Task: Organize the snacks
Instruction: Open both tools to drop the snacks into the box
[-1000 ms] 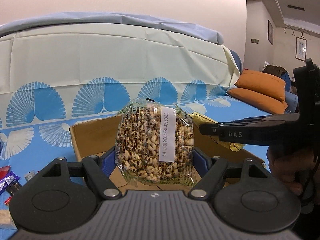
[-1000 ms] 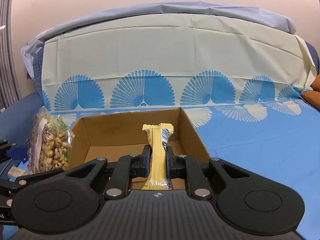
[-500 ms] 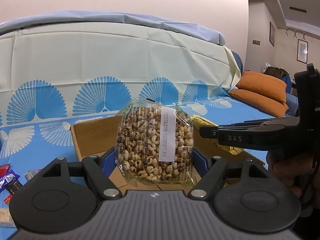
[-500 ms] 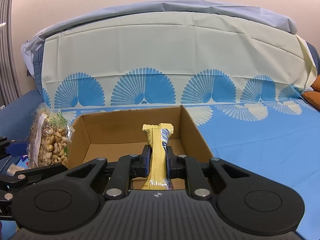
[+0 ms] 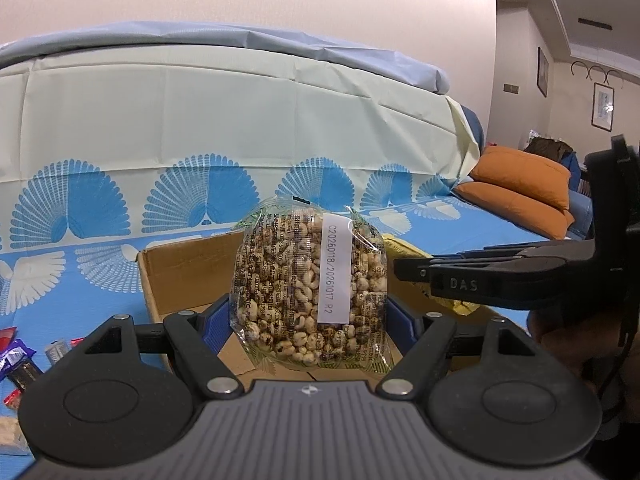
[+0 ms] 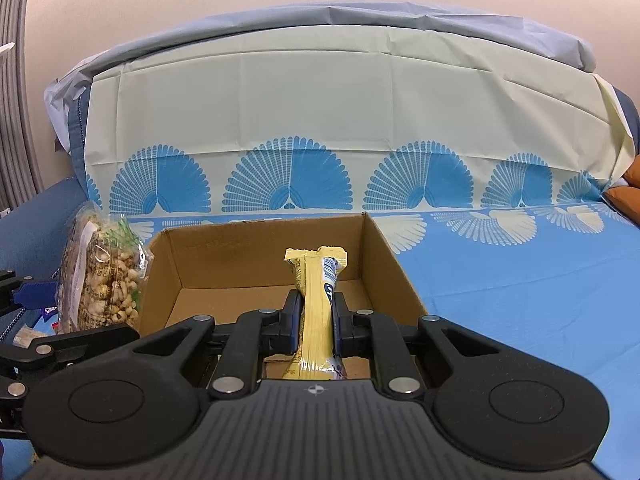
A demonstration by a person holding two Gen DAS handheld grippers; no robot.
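- Now left gripper point(image 5: 310, 316) is clamped on the puffed-snack bag point(image 5: 310, 288), held upright beside the box point(image 6: 272, 256).
- Right gripper point(image 6: 316, 316) pinches the yellow bar point(image 6: 316, 304) over the box.

puffed-snack bag point(image 5: 310, 292) left of the box point(image 6: 272, 264); snack bar point(image 6: 318, 312) above its floor.

The left gripper point(image 5: 308, 316) clamps its jaws on a clear plastic bag of puffed grain point(image 5: 310, 288), upright over the open brown cardboard box point(image 5: 188, 268) on the blue-patterned bed point(image 5: 80, 272).
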